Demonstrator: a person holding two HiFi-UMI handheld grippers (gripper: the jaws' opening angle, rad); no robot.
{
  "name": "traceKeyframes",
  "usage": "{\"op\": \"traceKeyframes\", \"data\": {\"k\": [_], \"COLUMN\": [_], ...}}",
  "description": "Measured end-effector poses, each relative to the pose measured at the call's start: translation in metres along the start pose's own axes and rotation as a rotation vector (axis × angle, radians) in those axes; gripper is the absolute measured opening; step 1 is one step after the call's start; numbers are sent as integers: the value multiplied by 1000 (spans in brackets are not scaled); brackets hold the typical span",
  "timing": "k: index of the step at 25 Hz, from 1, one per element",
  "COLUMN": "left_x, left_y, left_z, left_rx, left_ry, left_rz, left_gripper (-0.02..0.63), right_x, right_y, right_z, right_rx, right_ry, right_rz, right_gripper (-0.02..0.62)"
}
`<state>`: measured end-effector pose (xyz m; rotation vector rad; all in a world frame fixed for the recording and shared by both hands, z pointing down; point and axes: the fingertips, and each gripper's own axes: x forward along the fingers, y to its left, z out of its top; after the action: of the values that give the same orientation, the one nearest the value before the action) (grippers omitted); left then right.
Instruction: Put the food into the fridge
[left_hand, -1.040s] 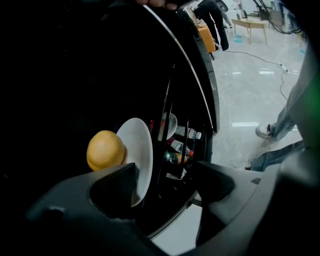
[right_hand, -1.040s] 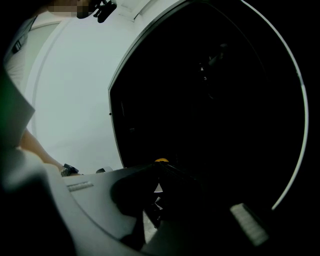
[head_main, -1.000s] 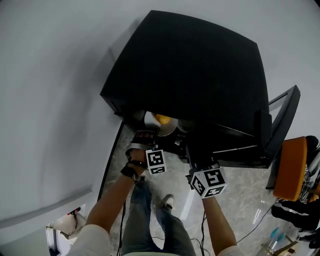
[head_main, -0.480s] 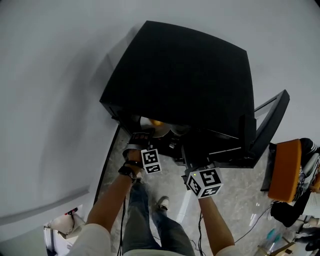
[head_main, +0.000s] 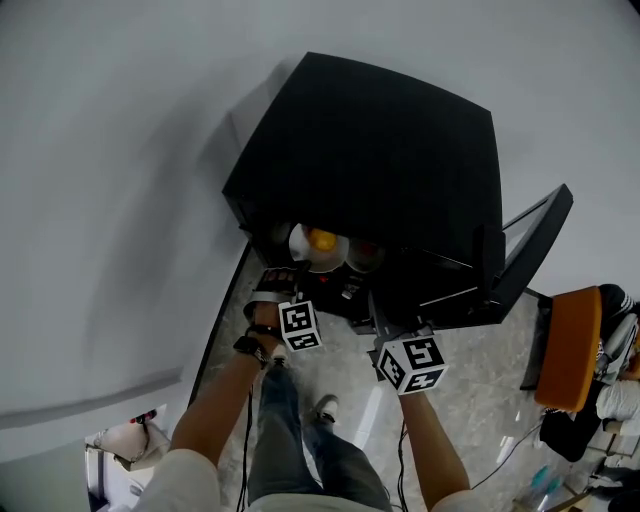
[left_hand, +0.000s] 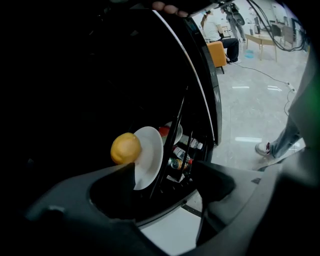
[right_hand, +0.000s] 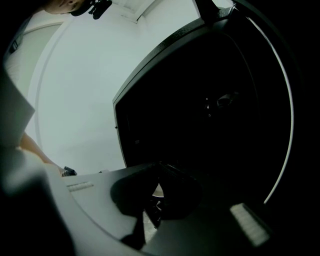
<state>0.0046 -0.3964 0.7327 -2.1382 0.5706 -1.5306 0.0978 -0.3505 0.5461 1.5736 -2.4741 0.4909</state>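
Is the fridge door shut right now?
No, the fridge door stands open, with the white plate visible inside.

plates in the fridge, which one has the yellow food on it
The nearer white plate, left one in the head view, carries the yellow food; the second plate beyond it holds something red.

Blue jeans; white sleeves; black wristband.
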Motion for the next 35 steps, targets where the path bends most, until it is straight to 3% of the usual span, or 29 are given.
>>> {"op": "traceKeyframes", "data": {"k": [12, 14, 19, 24, 35], "left_x": [-63, -76, -109, -154, -223], "left_y": [16, 20, 25, 27, 36], "left_z": [21, 24, 33, 49, 69], "left_rx": [-266, -308, -427, -589, -742], "left_ry": [-155, -178, -237, -323, -439], "left_rz": [28, 40, 39, 15, 35], "left_gripper": [268, 225, 197, 101, 14], "right_x": [-26, -32, -49, -71, -101], "right_y": [16, 17, 20, 26, 49], "right_z": [22, 26, 32, 36, 57], "right_rx": [-96, -90, -77, -90, -84], "right_ry": [-10, -15, -20, -29, -70], "right_rz": [1, 1, -9, -11, 53], "right_gripper": [6, 6, 6, 6, 6]}}
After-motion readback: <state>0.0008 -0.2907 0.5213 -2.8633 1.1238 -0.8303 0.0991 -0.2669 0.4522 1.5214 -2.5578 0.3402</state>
